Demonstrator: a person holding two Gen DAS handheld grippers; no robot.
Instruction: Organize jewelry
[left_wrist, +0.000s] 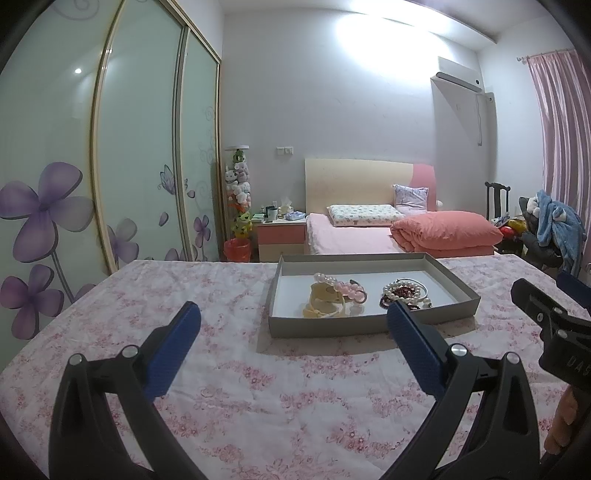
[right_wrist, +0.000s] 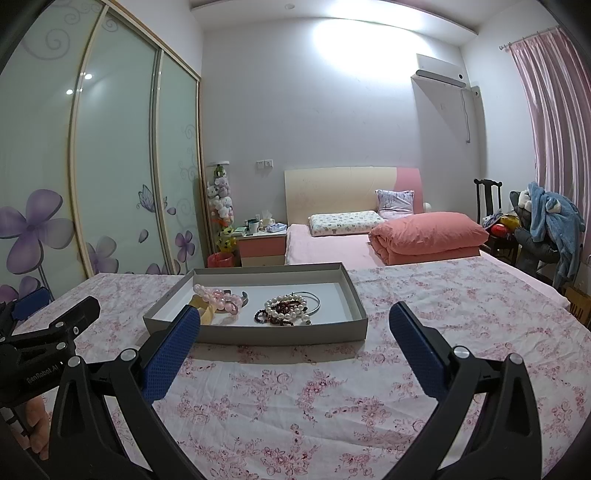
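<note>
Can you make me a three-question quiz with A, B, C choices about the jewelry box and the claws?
1. Where is the jewelry?
A. inside the gray box
B. on the pink pillow
C. on the chair

2. What colour are the claw pads?
A. red
B. blue
C. green

3. What are the claws doing?
A. both shut on beads
B. one holds the box
C. both open, holding nothing

Answers: 1 A, the pearl bracelet and pink bead bracelet lie in the gray box on the flowered tablecloth. 2 B, the pads are blue. 3 C, the left claw and right claw are spread wide, empty.
</note>
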